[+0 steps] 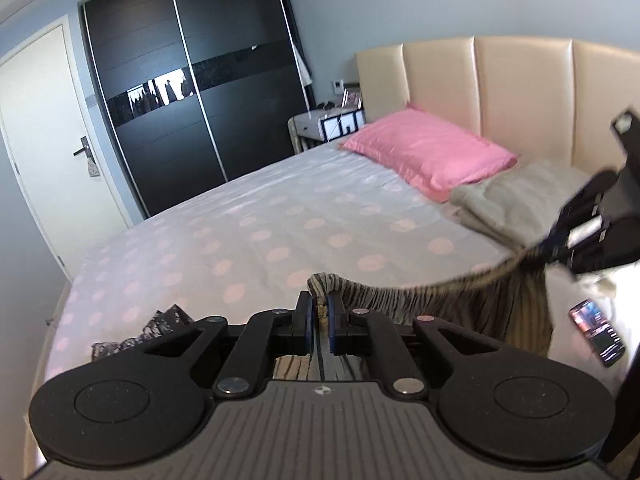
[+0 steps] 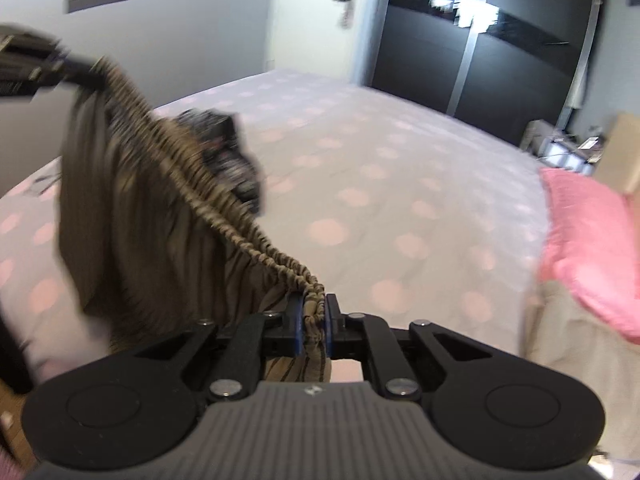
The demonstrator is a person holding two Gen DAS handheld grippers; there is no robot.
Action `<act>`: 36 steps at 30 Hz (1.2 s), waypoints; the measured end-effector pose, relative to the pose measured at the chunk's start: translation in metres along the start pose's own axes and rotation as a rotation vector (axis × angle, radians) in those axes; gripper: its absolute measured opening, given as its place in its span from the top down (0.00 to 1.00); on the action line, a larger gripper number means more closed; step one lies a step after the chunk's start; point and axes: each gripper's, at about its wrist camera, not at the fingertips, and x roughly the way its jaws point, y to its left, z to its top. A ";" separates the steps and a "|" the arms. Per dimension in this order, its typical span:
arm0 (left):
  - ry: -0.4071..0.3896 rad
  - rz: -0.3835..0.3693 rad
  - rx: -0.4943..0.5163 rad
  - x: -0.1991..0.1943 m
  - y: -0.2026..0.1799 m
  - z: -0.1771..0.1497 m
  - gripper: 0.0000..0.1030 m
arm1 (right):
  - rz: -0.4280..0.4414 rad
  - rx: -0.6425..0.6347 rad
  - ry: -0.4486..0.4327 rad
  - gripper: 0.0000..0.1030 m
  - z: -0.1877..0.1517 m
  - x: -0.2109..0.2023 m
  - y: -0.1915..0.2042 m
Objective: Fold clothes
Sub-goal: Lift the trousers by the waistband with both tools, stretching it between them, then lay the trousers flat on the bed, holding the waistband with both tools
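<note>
A brown striped garment with an elastic waistband (image 1: 420,296) hangs in the air between my two grippers, above the bed. My left gripper (image 1: 319,320) is shut on one end of the waistband. My right gripper (image 2: 312,322) is shut on the other end; it also shows at the right of the left wrist view (image 1: 560,240). In the right wrist view the garment (image 2: 132,208) drapes down to the left, and my left gripper (image 2: 76,66) holds its far end at the upper left. The waistband is stretched between them.
The bed (image 1: 248,236) has a grey sheet with pink dots. A pink pillow (image 1: 428,152) and a folded beige cloth (image 1: 508,204) lie near the headboard. A dark patterned garment (image 1: 136,336) lies on the bed. A phone (image 1: 596,332) lies at the right. A dark wardrobe (image 1: 192,92) stands behind.
</note>
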 end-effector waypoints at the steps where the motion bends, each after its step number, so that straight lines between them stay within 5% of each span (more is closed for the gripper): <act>1: 0.012 0.012 0.004 0.009 0.000 0.003 0.95 | -0.028 0.008 -0.005 0.90 0.008 0.004 -0.005; 11: -0.043 0.170 -0.040 0.091 0.021 0.084 0.95 | -0.336 -0.002 -0.119 0.90 0.115 0.045 -0.057; 17: -0.221 0.232 -0.055 0.078 0.040 0.157 0.95 | -0.459 -0.003 -0.291 0.90 0.174 0.007 -0.086; 21: -0.306 0.212 -0.042 0.061 0.043 0.176 0.95 | -0.485 -0.038 -0.341 0.90 0.184 -0.020 -0.094; 27: -0.253 0.115 0.038 0.072 0.024 0.131 0.95 | -0.437 -0.103 -0.261 0.90 0.137 -0.006 -0.086; 36: -0.019 -0.094 0.076 0.095 -0.027 -0.028 0.95 | -0.241 -0.205 0.018 0.90 -0.012 0.048 -0.030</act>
